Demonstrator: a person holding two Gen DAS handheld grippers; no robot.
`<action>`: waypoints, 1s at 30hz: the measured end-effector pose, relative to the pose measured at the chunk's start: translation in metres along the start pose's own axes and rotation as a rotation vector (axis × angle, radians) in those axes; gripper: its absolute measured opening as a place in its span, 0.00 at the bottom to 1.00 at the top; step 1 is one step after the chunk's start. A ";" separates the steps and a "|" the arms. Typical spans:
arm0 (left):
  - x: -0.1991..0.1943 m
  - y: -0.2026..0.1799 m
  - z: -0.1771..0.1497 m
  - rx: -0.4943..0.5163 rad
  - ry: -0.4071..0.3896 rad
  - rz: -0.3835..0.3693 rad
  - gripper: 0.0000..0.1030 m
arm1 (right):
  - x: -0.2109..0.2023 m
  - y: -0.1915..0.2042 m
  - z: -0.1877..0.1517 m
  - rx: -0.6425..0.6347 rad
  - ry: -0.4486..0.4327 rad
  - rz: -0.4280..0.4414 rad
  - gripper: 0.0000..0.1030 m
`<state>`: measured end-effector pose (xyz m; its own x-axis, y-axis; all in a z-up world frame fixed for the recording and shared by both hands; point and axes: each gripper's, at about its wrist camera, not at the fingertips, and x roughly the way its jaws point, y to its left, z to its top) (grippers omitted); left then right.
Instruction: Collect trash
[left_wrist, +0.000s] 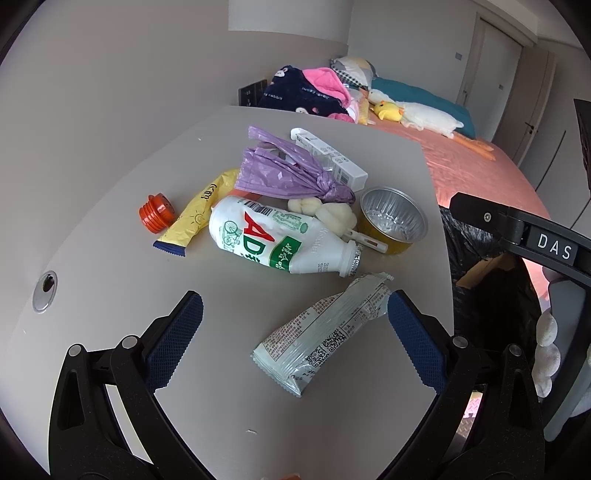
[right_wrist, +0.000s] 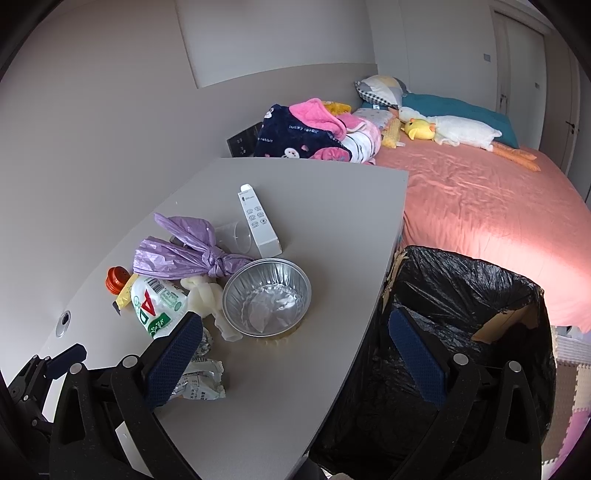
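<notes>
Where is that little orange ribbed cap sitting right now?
In the left wrist view, the orange ribbed plastic cap sits on the grey table, far left of the trash pile, beside the yellow snack wrapper.

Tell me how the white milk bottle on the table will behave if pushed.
The milk bottle lies on its side, so a push will probably roll it. It has no cap and looks dented, so it is likely empty, light and soft to squeeze.

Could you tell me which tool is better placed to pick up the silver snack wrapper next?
Left. The left tool is open with the snack wrapper lying between its fingers. The right tool, also open, sits over the table edge beside the bin.
</notes>
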<state>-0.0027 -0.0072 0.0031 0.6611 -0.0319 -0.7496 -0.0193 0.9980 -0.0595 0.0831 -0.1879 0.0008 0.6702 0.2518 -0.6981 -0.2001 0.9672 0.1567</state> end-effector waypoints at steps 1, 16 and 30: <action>0.000 0.000 0.000 0.000 0.001 -0.001 0.94 | 0.000 0.000 0.000 0.002 -0.001 0.000 0.97; -0.001 -0.001 0.000 0.029 0.003 0.013 0.94 | 0.004 -0.005 -0.001 0.007 0.012 -0.008 0.97; 0.028 -0.006 -0.002 0.098 0.067 -0.047 0.94 | 0.029 -0.010 -0.002 -0.001 0.043 -0.021 0.97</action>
<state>0.0143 -0.0139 -0.0194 0.6082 -0.0790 -0.7899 0.0859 0.9957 -0.0334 0.1032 -0.1900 -0.0225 0.6432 0.2294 -0.7305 -0.1869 0.9722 0.1407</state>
